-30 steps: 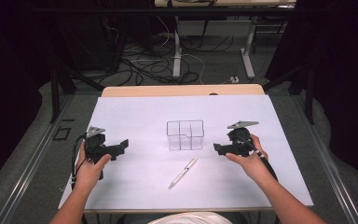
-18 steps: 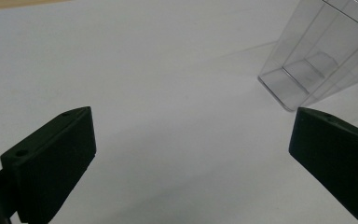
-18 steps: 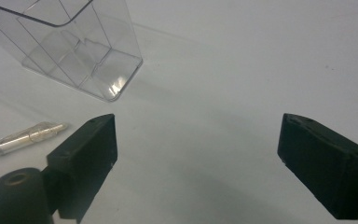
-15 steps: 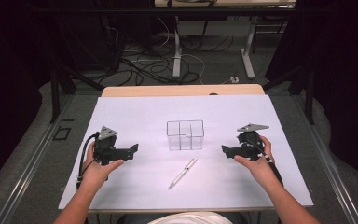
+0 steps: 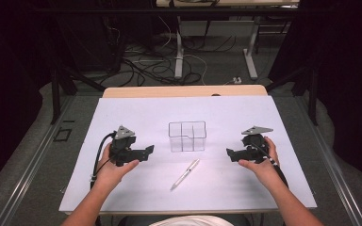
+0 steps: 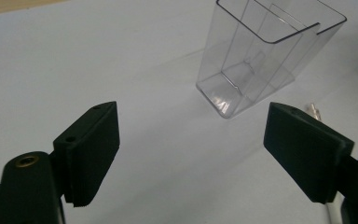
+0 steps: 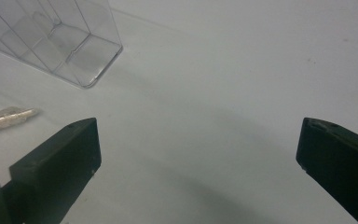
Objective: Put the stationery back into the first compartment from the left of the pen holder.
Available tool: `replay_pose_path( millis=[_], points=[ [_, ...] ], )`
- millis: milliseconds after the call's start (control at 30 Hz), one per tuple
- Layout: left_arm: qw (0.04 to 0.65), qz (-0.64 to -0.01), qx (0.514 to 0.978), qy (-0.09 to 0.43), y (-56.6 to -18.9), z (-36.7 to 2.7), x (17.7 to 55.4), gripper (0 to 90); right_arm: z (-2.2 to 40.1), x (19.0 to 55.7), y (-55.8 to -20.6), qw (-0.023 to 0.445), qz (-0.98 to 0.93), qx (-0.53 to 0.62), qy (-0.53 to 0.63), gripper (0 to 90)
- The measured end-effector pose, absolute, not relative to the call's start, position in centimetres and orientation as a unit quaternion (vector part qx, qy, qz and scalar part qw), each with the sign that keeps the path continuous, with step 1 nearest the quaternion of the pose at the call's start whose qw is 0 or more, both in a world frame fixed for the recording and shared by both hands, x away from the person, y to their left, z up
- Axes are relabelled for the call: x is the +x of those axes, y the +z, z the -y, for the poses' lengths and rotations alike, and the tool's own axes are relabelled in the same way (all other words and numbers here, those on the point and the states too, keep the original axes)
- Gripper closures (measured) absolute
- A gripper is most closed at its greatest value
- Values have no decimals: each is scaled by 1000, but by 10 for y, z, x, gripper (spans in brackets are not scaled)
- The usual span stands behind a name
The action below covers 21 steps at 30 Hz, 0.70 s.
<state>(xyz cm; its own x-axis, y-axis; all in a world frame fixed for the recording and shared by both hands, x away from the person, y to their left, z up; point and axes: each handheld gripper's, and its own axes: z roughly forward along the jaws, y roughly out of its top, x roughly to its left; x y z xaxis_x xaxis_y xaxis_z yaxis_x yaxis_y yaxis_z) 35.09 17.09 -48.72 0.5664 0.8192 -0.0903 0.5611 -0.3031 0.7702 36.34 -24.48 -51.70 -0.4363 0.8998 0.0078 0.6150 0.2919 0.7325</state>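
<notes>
One clear plastic divided organiser box [image 5: 187, 136], upright on the white table sheet [image 5: 122, 193]. One slim silver pen [image 5: 185, 173], lying flat. Two black two-jaw handheld grippers: left gripper [image 5: 147, 151] and right gripper [image 5: 230, 154], one in each of two hands.

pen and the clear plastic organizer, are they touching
Apart. The high view shows the pen lying on the white table nearer the person than the clear plastic organizer, with a strip of bare tabletop between the pen's tip and the organizer's base.
</notes>
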Motion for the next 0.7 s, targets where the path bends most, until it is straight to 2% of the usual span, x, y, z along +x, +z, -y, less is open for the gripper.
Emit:
replay_pose_path(
  millis=[267, 400, 700],
  points=[
    [390, -415, 808, 151, -487, -152, 350, 257, 243, 361, -515, 227, -782, 473, 337, 0],
    [382, -405, 817, 146, -487, -142, 348, 342, 241, 360, -516, 228, -782, 472, 338, 0],
    [373, -385, 834, 135, -487, -124, 346, 388, 243, 361, -517, 227, -782, 472, 339, 0]
  ],
)
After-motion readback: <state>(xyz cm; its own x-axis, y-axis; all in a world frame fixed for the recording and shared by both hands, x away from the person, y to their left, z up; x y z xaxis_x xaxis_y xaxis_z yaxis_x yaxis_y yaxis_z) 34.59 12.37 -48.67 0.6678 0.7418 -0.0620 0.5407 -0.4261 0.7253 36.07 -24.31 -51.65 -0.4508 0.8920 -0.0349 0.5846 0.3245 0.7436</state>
